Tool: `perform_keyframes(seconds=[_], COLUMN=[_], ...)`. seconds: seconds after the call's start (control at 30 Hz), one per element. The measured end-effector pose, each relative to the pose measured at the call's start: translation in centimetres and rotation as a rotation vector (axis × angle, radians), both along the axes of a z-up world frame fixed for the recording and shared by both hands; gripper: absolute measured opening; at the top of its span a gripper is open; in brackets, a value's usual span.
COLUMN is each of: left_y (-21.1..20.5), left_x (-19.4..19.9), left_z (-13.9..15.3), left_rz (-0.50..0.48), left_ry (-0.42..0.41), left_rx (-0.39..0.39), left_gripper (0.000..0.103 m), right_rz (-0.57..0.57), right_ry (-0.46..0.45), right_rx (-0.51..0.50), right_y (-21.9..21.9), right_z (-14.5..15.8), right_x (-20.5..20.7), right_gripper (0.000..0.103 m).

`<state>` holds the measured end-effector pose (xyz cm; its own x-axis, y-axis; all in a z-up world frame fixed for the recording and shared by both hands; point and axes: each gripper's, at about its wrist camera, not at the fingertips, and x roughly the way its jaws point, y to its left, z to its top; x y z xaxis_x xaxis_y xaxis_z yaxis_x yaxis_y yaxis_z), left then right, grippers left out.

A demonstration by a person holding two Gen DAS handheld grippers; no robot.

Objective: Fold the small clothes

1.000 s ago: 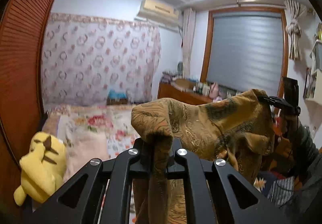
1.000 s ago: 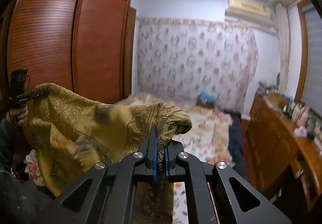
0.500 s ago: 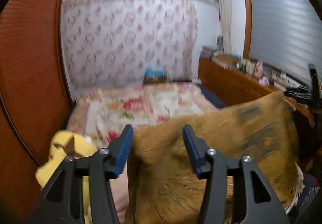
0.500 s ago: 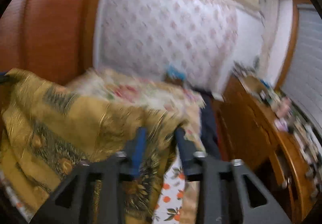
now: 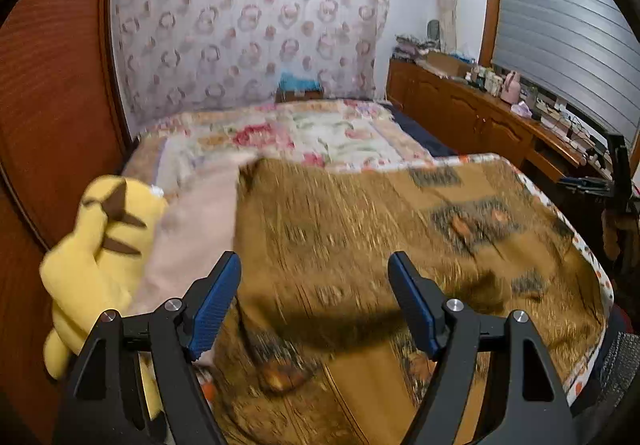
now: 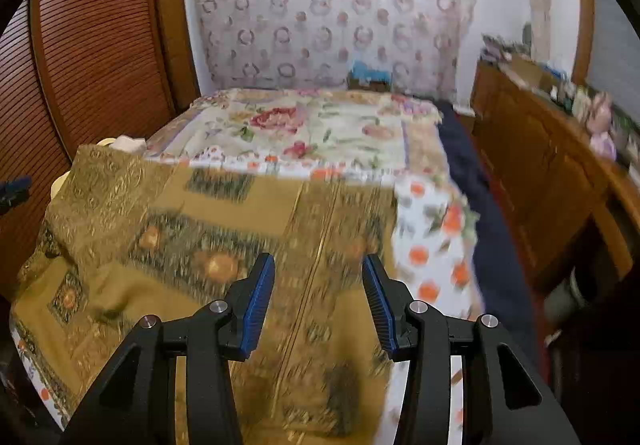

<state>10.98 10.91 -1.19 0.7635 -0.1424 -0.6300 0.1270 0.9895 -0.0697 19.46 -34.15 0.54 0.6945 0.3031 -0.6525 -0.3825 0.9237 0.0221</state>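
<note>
Two handheld grippers are pointing down at a bed in a bedroom. A mustard-gold patterned cloth [image 5: 420, 245] is lying spread over the near end of the bed, on top of a white sheet with orange dots [image 6: 436, 241]; motion blur is smearing its pattern. The left gripper [image 5: 314, 301] is hanging above the cloth with its blue-padded jaws wide apart and nothing pinched between them; its jaws have just been opening. The right gripper [image 6: 318, 301] is also hovering over the cloth with its jaws parted, pads clear of the fabric, after opening within the last second. In the left view the right gripper is showing at the far right edge, beyond the cloth's corner. A yellow plush toy [image 5: 96, 245] is sitting at the left side of the bed, beside a pale pink blanket [image 5: 192, 229]. A floral quilt [image 6: 304, 129] is covering the far half of the bed. A wooden sideboard [image 5: 460, 113] is running along the right wall.
</note>
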Motion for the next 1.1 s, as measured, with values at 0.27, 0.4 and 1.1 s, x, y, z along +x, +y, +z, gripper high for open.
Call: perform_keyframes(seconds=[0.27,0.4,1.1], left_y=[-0.7,-0.6,-1.5], left_x=[-0.5,-0.7,0.1], left_z=[-3.5,-4.5,-8.2], left_rz=[0.002,0.013,0.007], left_ry=[0.081,0.099,0.186], left_rx=[0.025,0.021,0.104], left_gripper=[0.077,0.077,0.081], right_rz=[-0.004,-0.034,-0.062], right_ry=[0.048,0.073,0.092], right_rx=[-0.015,-0.024,-0.020], right_y=[-2.3,-3.1,-2.5], right_z=[-3.0,-3.3,-5.5], right_x=[-2.3,-2.3,-5.2], right_gripper=[0.070,0.070,0.051])
